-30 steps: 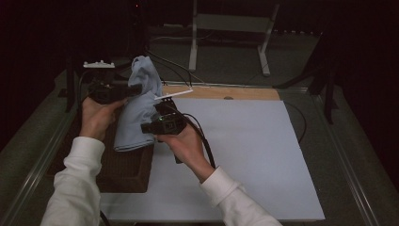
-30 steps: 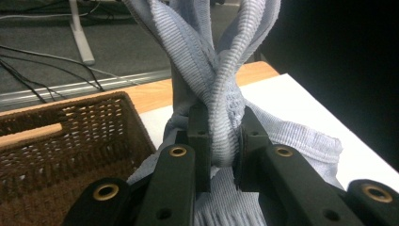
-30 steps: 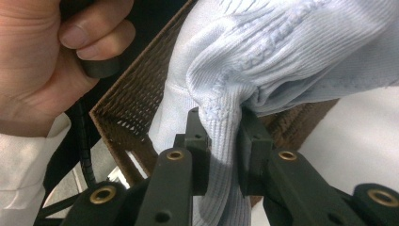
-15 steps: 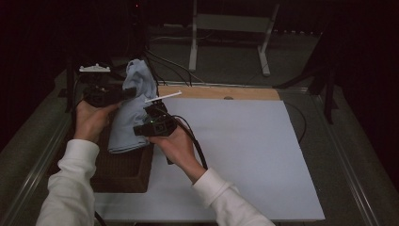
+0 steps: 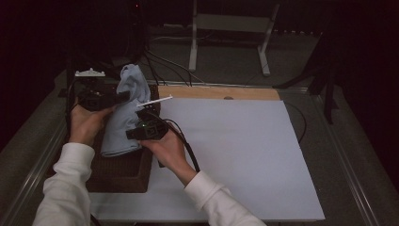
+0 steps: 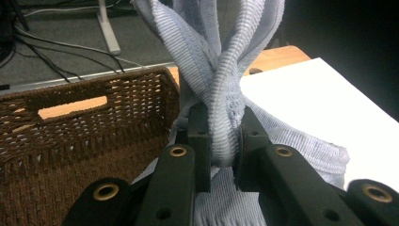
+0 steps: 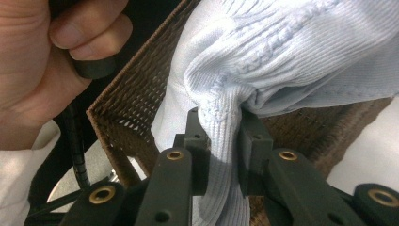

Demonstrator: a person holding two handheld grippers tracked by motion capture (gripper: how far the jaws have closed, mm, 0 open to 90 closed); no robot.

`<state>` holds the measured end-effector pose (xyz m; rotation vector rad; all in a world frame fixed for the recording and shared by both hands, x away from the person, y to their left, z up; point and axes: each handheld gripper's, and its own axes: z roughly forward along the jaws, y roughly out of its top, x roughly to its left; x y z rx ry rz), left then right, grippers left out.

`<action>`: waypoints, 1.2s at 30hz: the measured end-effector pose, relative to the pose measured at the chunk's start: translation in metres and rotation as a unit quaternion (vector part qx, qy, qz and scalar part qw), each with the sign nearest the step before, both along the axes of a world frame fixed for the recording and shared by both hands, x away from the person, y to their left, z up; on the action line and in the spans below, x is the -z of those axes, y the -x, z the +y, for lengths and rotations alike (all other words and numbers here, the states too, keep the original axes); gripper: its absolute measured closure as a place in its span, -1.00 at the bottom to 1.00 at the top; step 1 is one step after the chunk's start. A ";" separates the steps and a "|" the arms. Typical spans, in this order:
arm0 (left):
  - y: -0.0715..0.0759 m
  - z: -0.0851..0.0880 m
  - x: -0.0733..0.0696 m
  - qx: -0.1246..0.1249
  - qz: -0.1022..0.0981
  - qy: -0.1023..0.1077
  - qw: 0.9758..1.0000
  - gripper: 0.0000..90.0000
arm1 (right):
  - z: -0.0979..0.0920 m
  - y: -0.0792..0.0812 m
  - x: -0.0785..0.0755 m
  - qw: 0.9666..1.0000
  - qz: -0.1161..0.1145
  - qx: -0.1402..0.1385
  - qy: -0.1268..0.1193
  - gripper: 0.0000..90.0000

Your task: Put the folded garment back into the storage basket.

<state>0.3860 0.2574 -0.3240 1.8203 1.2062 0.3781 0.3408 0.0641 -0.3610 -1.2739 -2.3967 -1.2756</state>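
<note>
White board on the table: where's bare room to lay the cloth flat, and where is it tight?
The flat white board is bare from the right forearm across to its right edge, and up to the light wooden strip. It is crowded at the left: the brown wicker basket, the pale blue knitted cloth and both hand-held grippers, left and right.

In the high view, my left gripper (image 5: 123,96) and right gripper (image 5: 133,133) bury their tips in the pale blue knit cloth (image 5: 123,117), and the cloth covers most of the inside of the brown wicker basket (image 5: 120,172) at lower left. In my left gripper view the cloth runs off the top edge, so I can't see its upper end. In my right gripper view it leaves the frame at the upper right, and my other hand (image 7: 44,61) is cut off at the upper left.
</note>
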 end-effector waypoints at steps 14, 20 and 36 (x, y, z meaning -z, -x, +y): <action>0.000 0.012 0.009 -0.017 0.002 0.019 1.000 0.79 | 0.014 -0.002 0.011 1.000 -0.002 0.010 0.010 0.72; 0.000 0.017 0.010 -0.025 0.004 0.016 1.000 0.79 | 0.021 -0.003 0.014 1.000 -0.001 0.012 0.017 0.72; 0.005 0.036 0.021 -0.044 0.007 0.030 0.999 0.79 | 0.036 -0.006 0.029 0.999 -0.004 0.008 0.039 0.72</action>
